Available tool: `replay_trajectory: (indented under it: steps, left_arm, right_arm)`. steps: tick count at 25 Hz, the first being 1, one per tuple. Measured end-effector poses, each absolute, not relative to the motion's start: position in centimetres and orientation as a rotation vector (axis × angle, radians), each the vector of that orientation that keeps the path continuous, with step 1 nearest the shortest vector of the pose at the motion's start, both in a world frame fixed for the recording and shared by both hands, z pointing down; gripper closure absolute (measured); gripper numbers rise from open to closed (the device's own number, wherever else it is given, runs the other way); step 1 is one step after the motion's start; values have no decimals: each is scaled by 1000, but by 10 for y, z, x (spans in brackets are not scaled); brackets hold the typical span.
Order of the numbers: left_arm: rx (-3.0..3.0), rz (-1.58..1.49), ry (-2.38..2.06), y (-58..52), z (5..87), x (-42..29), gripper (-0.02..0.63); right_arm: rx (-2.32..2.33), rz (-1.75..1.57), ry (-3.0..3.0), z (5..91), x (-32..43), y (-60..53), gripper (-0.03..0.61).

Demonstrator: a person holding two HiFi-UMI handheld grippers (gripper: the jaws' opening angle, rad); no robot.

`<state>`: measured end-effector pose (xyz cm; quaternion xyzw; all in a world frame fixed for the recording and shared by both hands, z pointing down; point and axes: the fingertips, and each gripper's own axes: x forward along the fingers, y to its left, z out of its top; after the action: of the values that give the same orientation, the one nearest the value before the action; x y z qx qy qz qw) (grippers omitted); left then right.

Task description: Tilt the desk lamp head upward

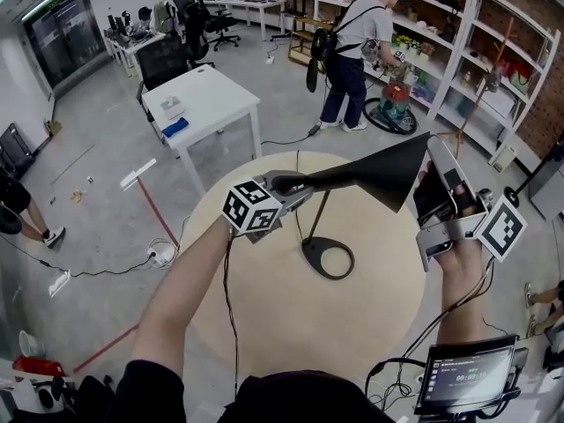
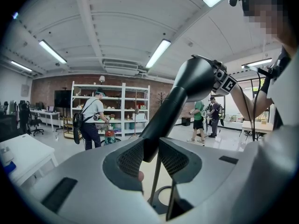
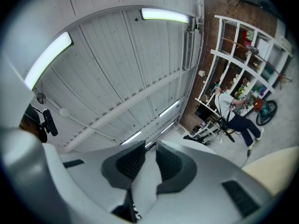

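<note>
Your left gripper [image 2: 150,155] has both pads closed on the dark lamp neck [image 2: 163,118]. The neck rises up and right to the lamp head [image 2: 198,78]. The right gripper's cube [image 2: 224,81] shows at the head's right edge. Below the jaws, the stem [image 2: 155,181] descends to the ring base [image 2: 161,199]. A person [image 2: 93,118] stands at shelves [image 2: 124,101] beyond.

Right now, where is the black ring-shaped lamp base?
Head view, centre: that base rests on the round wooden table, below the black conical lamp head.
</note>
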<state>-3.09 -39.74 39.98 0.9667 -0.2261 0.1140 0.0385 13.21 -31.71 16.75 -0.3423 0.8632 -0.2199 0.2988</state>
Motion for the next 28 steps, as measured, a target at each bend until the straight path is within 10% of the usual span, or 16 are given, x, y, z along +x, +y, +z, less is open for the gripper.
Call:
replay_trajectory:
  steps: [28]
  left_arm:
    - [2486,-92,-938,-244,522,-98,505]
  right_arm:
    - [-1306,-643,2395,348,131,-264,517]
